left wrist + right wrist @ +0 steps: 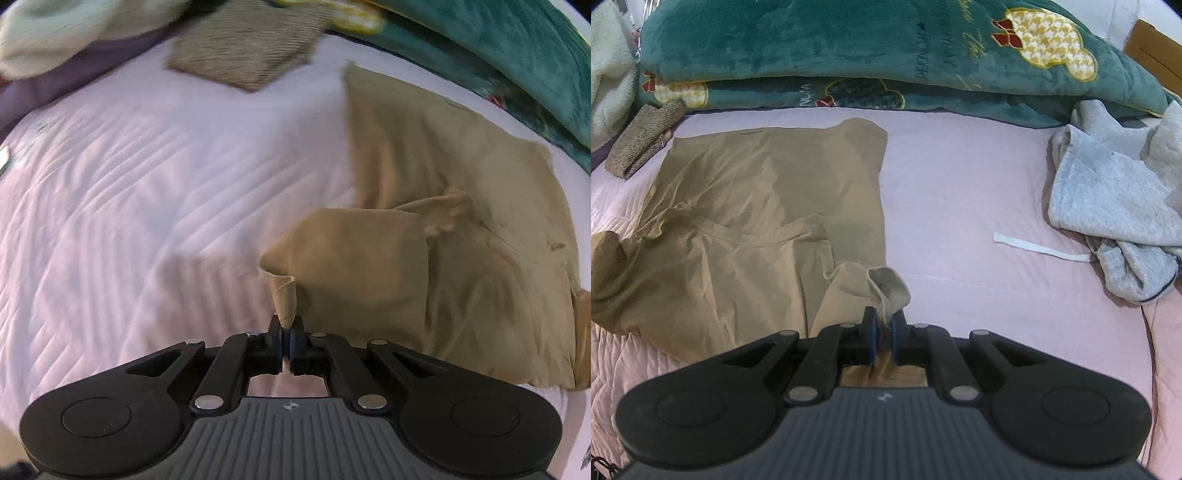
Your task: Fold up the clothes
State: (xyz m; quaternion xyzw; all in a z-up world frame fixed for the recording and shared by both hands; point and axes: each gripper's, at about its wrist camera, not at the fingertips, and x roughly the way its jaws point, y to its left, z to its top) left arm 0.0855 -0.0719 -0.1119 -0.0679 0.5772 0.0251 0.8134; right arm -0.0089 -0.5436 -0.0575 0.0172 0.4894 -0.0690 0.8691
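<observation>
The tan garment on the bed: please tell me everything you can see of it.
The tan garment is thin, smooth, creased cloth spread mostly flat on the pale quilted bedcover. Seams cross its middle. The left gripper and the right gripper each pinch a lifted corner in shut jaws. Its far edge lies near a green blanket.

left gripper (286,326): jaws pinched, angled down | right gripper (882,319): seemingly clamped, angled down

Even, soft indoor light, no glare. Left wrist view motion-blurred toward its top; both views bend strongly at edges.
</observation>
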